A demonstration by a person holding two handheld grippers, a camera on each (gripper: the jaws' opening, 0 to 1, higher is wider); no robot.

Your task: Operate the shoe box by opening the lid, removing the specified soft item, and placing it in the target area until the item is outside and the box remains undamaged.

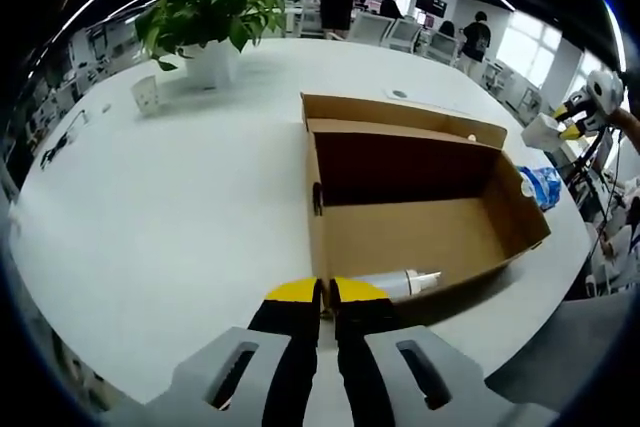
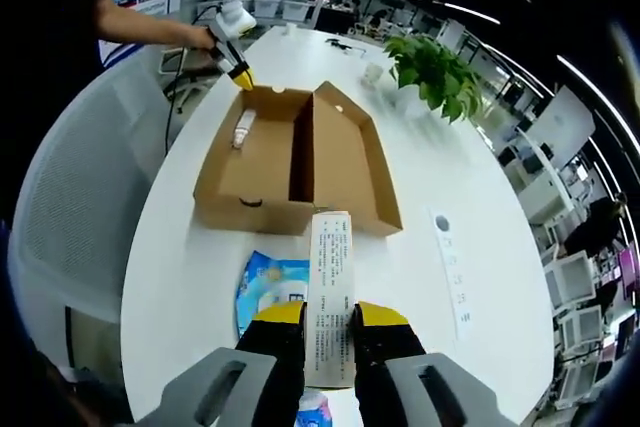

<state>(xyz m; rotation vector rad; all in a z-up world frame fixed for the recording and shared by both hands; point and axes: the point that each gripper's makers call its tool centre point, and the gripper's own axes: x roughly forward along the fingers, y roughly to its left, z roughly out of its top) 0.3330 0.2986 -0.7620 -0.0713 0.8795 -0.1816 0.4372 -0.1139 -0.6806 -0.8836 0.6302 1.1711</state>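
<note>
Shoe box (image 2: 290, 162) open on the white table (image 1: 180, 217), white bottle (image 1: 398, 283) lying inside, left gripper (image 1: 326, 292) pressed closed at its near wall (gripping nothing), right gripper (image 2: 330, 319) clamping a printed carton (image 2: 330, 297), blue packet (image 2: 272, 287) beneath.

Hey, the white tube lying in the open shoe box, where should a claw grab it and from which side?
Grip the tube across its round body, coming down through the open top of the box. It lies flat on the floor against the wall nearest the left claw, so a sideways approach looks blocked.
</note>
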